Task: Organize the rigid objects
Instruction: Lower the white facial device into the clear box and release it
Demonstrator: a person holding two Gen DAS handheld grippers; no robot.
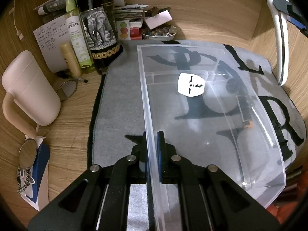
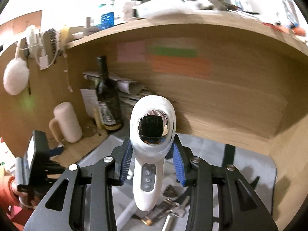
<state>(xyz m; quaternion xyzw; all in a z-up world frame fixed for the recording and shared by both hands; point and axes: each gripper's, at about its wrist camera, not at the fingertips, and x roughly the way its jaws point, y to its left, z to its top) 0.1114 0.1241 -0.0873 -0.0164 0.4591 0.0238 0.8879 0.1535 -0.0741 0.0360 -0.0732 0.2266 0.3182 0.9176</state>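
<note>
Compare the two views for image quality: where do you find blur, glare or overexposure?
Left wrist view: sharp, with faint glare streaks on the clear plastic bin. Right wrist view: motion-smeared sticky notes, top shelf blown out white, and a mirror-like reflection on the white handheld device.

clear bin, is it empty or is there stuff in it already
Almost empty. Through the clear bin, whose wall the left gripper pinches, only a white plug adapter seems inside; other shapes show through the plastic.

The right hand-held gripper (image 2: 152,159) holds a white gadget (image 2: 151,134) with a shiny round face between its blue pads (image 2: 125,159). Three buttons run down its handle. Below it lie small metal things (image 2: 169,209) on a gray mat (image 2: 250,165).
</note>
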